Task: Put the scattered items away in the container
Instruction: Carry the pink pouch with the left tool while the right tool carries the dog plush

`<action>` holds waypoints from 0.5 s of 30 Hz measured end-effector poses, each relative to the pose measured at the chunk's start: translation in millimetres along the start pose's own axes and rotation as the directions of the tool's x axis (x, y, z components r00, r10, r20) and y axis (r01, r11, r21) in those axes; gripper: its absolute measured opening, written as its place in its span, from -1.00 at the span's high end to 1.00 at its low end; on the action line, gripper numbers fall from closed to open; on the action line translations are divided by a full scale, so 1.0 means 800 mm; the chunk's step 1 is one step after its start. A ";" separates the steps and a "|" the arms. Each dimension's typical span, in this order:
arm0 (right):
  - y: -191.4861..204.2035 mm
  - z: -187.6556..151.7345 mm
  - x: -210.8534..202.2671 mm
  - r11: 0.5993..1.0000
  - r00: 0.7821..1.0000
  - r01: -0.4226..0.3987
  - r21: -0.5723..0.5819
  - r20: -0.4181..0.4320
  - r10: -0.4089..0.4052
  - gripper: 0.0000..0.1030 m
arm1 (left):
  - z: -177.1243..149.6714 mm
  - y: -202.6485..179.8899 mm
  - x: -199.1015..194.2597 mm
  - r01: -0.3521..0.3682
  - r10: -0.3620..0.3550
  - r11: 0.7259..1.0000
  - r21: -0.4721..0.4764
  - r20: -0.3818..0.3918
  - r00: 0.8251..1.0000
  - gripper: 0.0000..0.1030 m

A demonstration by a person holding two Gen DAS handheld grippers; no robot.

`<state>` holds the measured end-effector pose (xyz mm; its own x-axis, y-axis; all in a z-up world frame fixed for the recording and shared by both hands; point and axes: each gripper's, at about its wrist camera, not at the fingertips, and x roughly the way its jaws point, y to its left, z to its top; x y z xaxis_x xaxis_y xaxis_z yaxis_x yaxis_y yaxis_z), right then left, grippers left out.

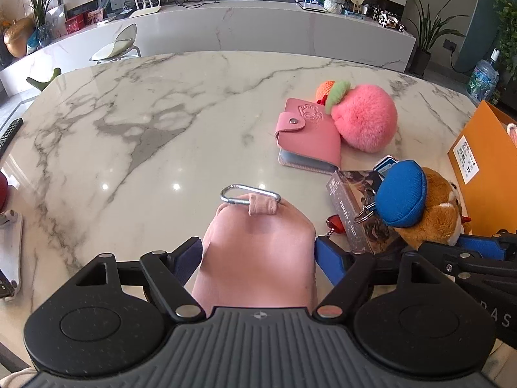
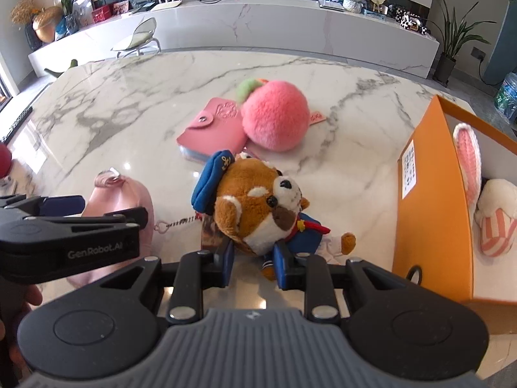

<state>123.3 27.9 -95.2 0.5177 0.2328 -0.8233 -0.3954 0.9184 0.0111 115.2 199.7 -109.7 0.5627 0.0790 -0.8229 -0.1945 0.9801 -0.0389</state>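
The orange container [image 2: 433, 200] is standing open at the right edge of the marble table [image 2: 135, 110]. Inside it, one white-and-pink rabbit plush [image 2: 484, 207] is already lying against the wall; nothing else is showing in the part of the interior that is in view. On that evidence the task is judged to be in its early part.

The right gripper [image 2: 253, 260] is pinching the brown plush animal [image 2: 258, 207], the one in the blue cap, low on its body; its blue pads are pressed into the toy from both sides. The toy is sitting just beside the container's near wall, not yet over the opening. A dark card box [image 1: 355, 207] and a key ring with a red charm are lying against or under the toy; whether they are attached to it cannot be told.

The left gripper [image 1: 258, 258] is straddling a pale pink pouch [image 1: 258, 249] with a silver carabiner [image 1: 250, 194] at its far end. Its jaws are standing spread, and the pads are showing a gap to the fabric on at least the right side, so the pouch is judged not to be gripped.

Remaining on the table are the pouch, the pink snap wallet [image 1: 307, 135], the pink furry peach [image 1: 365, 118] touching it, a small orange knitted item [image 1: 324, 88] behind, and the card box. At least five pieces are therefore awaiting transfer.
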 end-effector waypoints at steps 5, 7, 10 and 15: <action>0.012 -0.010 -0.012 0.999 1.000 0.001 -0.040 0.014 -0.001 0.29 | -0.015 0.005 -0.008 -0.018 0.018 1.000 0.007 0.002 1.000 -0.76; 0.015 -0.010 -0.018 0.997 0.999 0.028 -0.076 0.047 -0.024 -0.04 | -0.018 0.008 -0.009 -0.027 0.027 1.000 0.002 -0.002 1.000 -0.77; 0.019 -0.010 -0.021 0.986 0.993 0.076 -0.145 0.099 -0.062 -0.32 | -0.021 0.011 -0.007 -0.037 0.037 0.999 0.000 -0.011 0.999 -0.80; 0.019 -0.008 -0.007 0.975 0.994 0.070 -0.213 0.096 -0.051 -0.43 | -0.026 0.010 0.000 -0.045 0.045 0.999 0.015 -0.026 0.999 -0.85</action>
<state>109.3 38.0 -94.0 0.6073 0.2154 -0.7647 -0.5102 0.8435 -0.1676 96.9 203.9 -122.1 0.5321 0.1186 -0.8384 -0.2079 0.9781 0.0064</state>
